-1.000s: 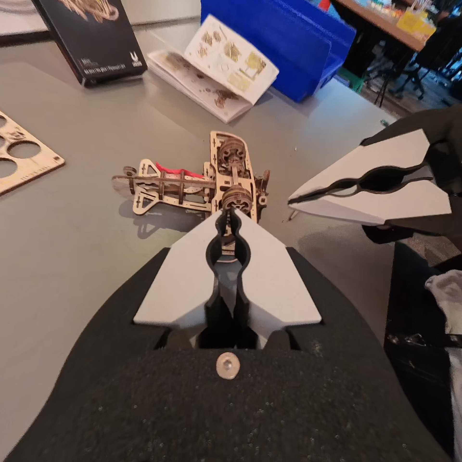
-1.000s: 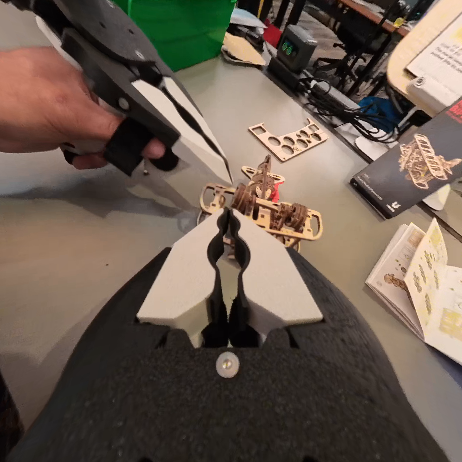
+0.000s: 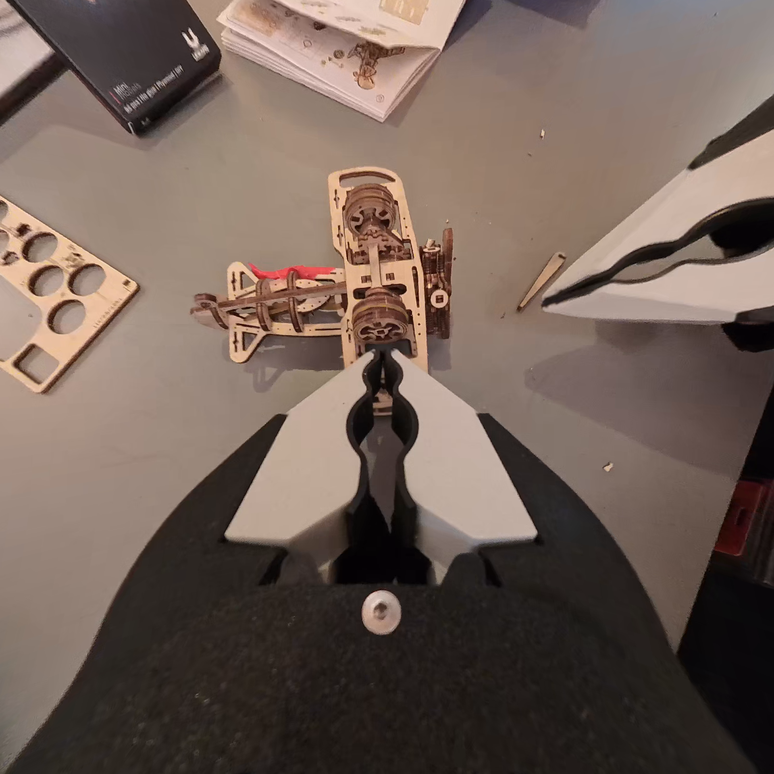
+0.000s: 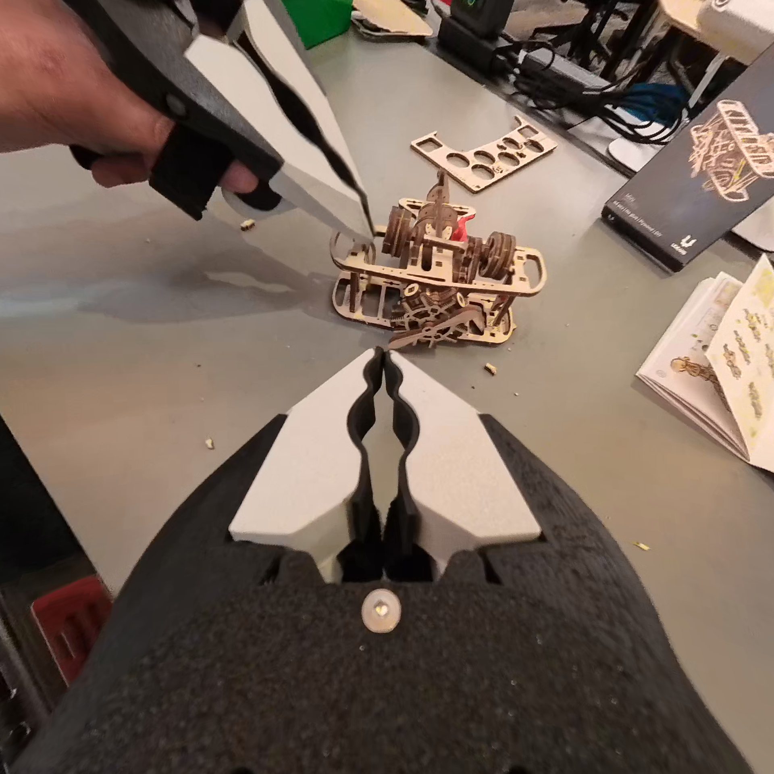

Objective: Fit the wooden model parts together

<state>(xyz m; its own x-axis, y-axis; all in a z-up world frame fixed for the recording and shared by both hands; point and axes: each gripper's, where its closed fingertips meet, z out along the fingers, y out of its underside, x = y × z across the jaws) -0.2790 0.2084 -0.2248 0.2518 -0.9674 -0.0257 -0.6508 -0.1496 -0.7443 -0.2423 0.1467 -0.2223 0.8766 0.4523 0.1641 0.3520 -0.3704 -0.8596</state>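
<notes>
Left hand-held gripper (image 3: 382, 354) pinches the near wing edge of the wooden biplane model (image 3: 377, 268), upside down on the table (image 3: 125, 460). Right hand-held gripper (image 4: 383, 354), jaws nearly touching, holds nothing. Squeezing or twisting could snap that thin wing.

The wooden biplane model (image 3: 368, 276) lies upside down on the table (image 3: 125, 460), wheels upward, with the left gripper (image 3: 382, 354) at its near wing end and the right gripper (image 3: 544, 299) off to the model's right, near its propeller. In the left wrist view a loose wooden sliver (image 3: 540, 281) lies between the model and the right gripper's tips. A punched-out parts sheet (image 3: 54, 301) lies to the model's left, and a box (image 3: 125, 54) and an open booklet (image 3: 343, 50) lie beyond it.
</notes>
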